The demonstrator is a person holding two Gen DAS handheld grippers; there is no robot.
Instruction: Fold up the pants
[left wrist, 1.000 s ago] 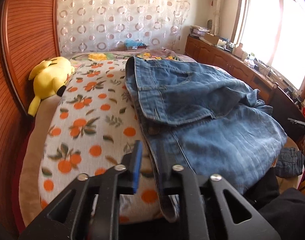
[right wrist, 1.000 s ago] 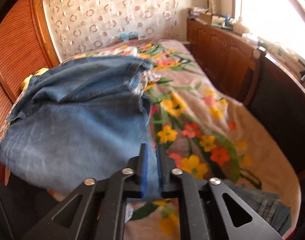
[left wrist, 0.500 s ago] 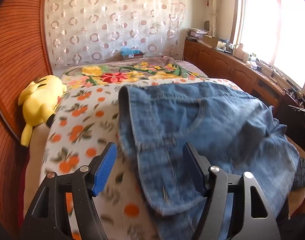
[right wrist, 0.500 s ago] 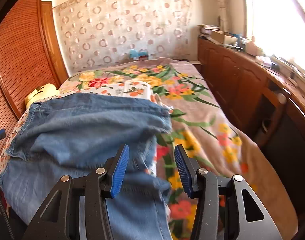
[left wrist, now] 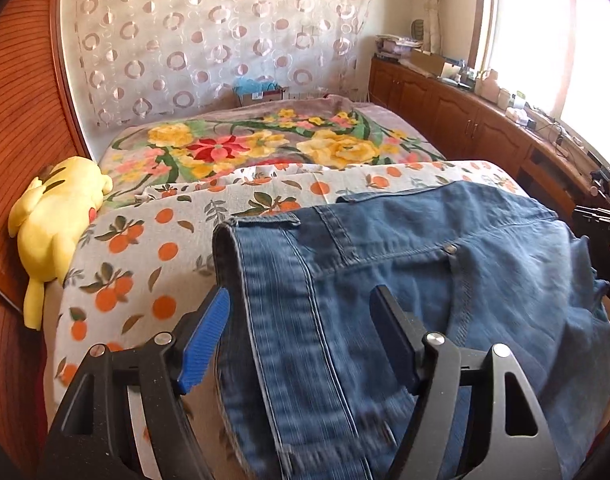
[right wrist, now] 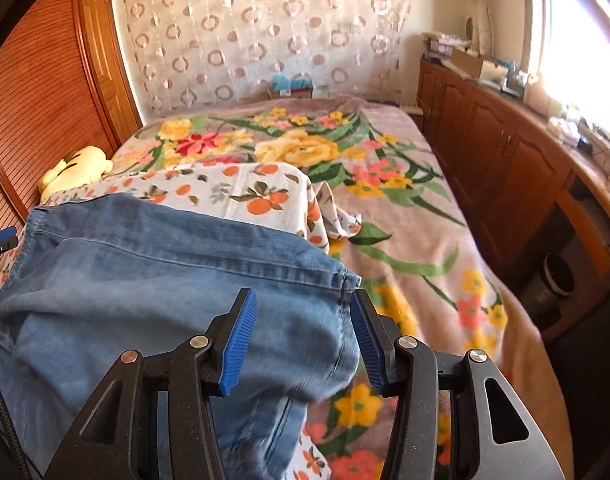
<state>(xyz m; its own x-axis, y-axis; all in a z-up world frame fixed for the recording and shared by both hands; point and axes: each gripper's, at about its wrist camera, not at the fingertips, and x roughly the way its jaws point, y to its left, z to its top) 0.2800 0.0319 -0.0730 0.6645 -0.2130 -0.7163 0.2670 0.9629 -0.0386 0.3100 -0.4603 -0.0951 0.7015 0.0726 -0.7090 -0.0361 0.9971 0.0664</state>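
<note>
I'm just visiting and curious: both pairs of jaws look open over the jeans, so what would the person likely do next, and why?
Probably draw both grippers back and re-grip at the near end for another fold. The left gripper and right gripper have just been opening their jaws, with denim between them but unpressed. The jeans lie doubled on the orange-print cloth, still a wide bundle.

Two handheld grippers, matte black frames, blue pads

Left gripper point(left wrist: 301, 332): black angular arms with triangular cutouts, silver round screw heads at the pivots, ribbed blue pad on one of its fingers point(left wrist: 203, 344), the other finger showing its dark side. Right gripper point(right wrist: 301, 340): same black frame, same silver screws, ribbed blue pads on both fingers point(right wrist: 239, 344); fine dust specks on the frame.
</note>
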